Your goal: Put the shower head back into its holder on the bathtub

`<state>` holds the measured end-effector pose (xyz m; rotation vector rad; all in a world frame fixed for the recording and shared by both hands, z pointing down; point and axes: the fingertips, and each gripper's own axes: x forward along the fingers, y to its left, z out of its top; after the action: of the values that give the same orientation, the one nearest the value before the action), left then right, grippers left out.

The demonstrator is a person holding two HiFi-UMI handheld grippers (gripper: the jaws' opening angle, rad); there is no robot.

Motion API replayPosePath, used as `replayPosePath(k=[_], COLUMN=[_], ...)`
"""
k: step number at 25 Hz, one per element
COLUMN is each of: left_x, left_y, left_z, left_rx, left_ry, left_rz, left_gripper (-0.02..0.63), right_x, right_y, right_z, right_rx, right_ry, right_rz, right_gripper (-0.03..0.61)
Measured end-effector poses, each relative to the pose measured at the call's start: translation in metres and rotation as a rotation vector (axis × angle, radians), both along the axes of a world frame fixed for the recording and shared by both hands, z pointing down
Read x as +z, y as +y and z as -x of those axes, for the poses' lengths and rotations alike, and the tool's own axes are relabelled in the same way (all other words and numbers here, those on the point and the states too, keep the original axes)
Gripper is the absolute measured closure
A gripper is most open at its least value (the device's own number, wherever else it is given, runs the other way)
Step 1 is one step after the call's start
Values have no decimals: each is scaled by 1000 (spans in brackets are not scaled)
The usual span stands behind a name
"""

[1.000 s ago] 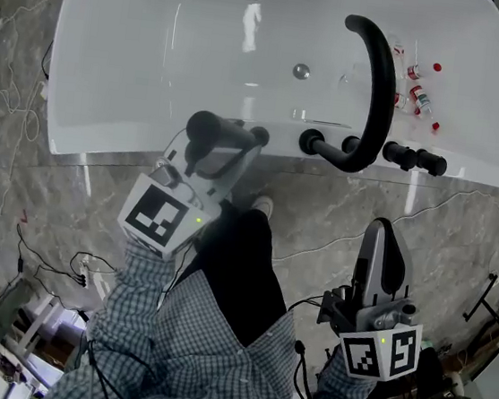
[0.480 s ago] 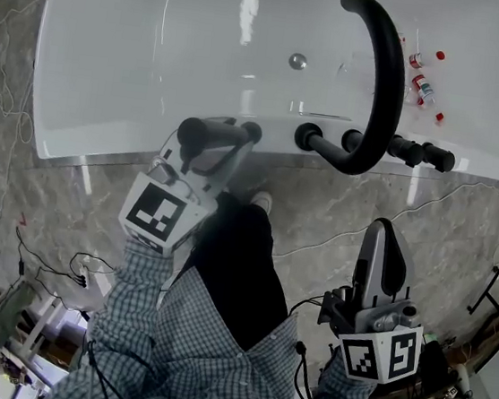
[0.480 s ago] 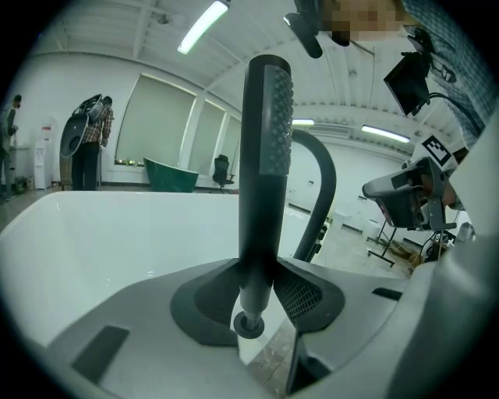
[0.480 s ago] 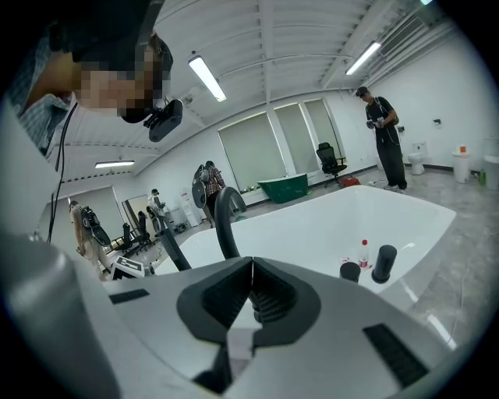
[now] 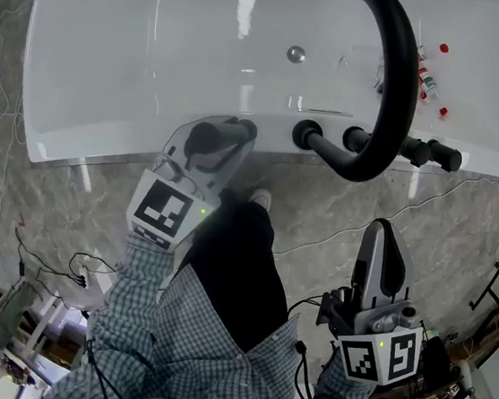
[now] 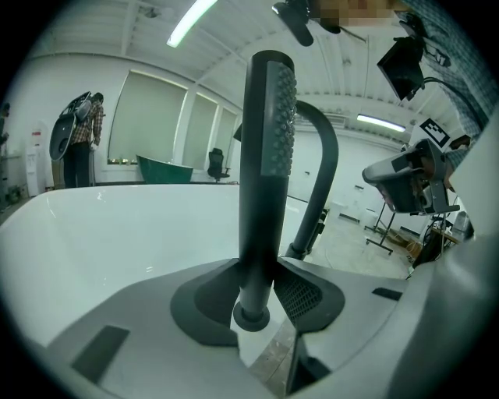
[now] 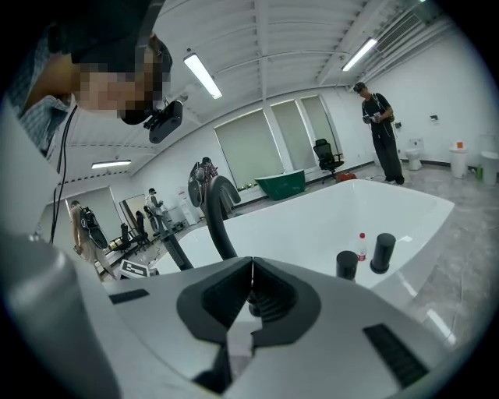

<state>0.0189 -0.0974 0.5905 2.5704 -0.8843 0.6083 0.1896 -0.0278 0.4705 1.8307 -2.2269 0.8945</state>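
Observation:
A black stick shower head (image 6: 265, 156) stands upright between the jaws of my left gripper (image 6: 253, 300), which is shut on its handle. In the head view the left gripper (image 5: 216, 140) is at the near rim of the white bathtub (image 5: 140, 63), with the shower head (image 5: 207, 137) showing as a dark shape. A small black fitting (image 5: 249, 130) sits on the rim beside the gripper's tip; I cannot tell whether it is the holder. My right gripper (image 5: 387, 236) hangs low over the floor, shut and empty (image 7: 249, 288).
The black arched faucet spout (image 5: 385, 84) rises from the rim right of the left gripper, with black knobs (image 5: 427, 153) beside it. Small bottles (image 5: 427, 79) lie in the tub near a drain (image 5: 295, 54). Cables (image 5: 52, 260) trail on the marble floor.
The head view has shifted, so the tub sits higher in the picture. The left gripper has turned slightly with the shower head still at the rim. The right gripper has not moved.

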Motion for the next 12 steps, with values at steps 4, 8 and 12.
replayPosePath(k=[4,8,12], left_x=[12,21,33], left_y=[-2,3,7], left_z=[-2,-2,-11], left_rx=[4,41,93], left_ry=[-10,-54,-120], left_rz=[4,1,-19], left_gripper=[485,485,485], right_x=[7,8,12], right_y=[-2,-3,-2], right_z=[1,6,0], right_rx=[-19,-27,-21], right_ry=[2,-2,-9], right_rz=[4,1,5], right_gripper=[563,563,563])
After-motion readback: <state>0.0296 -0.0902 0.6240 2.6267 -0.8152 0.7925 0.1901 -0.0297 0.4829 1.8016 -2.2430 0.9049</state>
